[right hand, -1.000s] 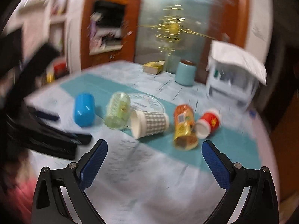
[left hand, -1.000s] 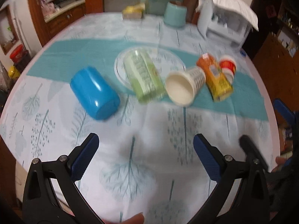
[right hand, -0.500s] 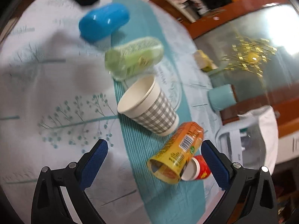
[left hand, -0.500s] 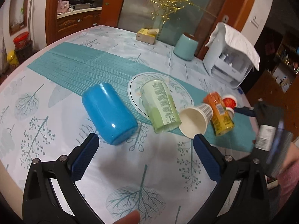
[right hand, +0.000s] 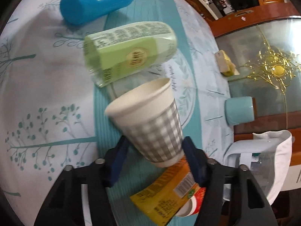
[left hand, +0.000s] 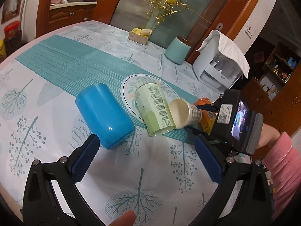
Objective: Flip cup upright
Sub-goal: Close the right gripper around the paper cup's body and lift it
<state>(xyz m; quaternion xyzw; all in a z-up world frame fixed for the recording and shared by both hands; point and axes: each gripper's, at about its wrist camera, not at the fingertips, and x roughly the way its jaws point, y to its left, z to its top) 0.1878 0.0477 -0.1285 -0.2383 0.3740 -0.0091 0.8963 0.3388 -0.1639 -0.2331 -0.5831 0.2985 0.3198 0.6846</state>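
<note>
Several cups lie on their sides on the table. The grey checked paper cup [right hand: 150, 124] is between the fingers of my right gripper [right hand: 154, 152], which is shut on its lower body; the cup is tilted, mouth up-left. It also shows in the left wrist view [left hand: 183, 114], with the right gripper's body behind it. A green cup [left hand: 154, 109] [right hand: 129, 52], a blue cup [left hand: 104, 115] [right hand: 96, 0], an orange cup [right hand: 165, 190] and a red-and-white cup [right hand: 190, 205] lie nearby. My left gripper [left hand: 144, 158] is open and empty, close to the blue cup.
A round table with a tree-print cloth [left hand: 56, 98] and teal runner. At the back stand a teal mug [left hand: 177, 50], a white appliance under a cloth [left hand: 220, 62] and a yellow box [left hand: 139, 34]. A wooden cabinet and glass door lie beyond.
My right gripper has moved in and closed on the checked cup, tilting it off the table. My left gripper has come closer to the blue cup and stays open.
</note>
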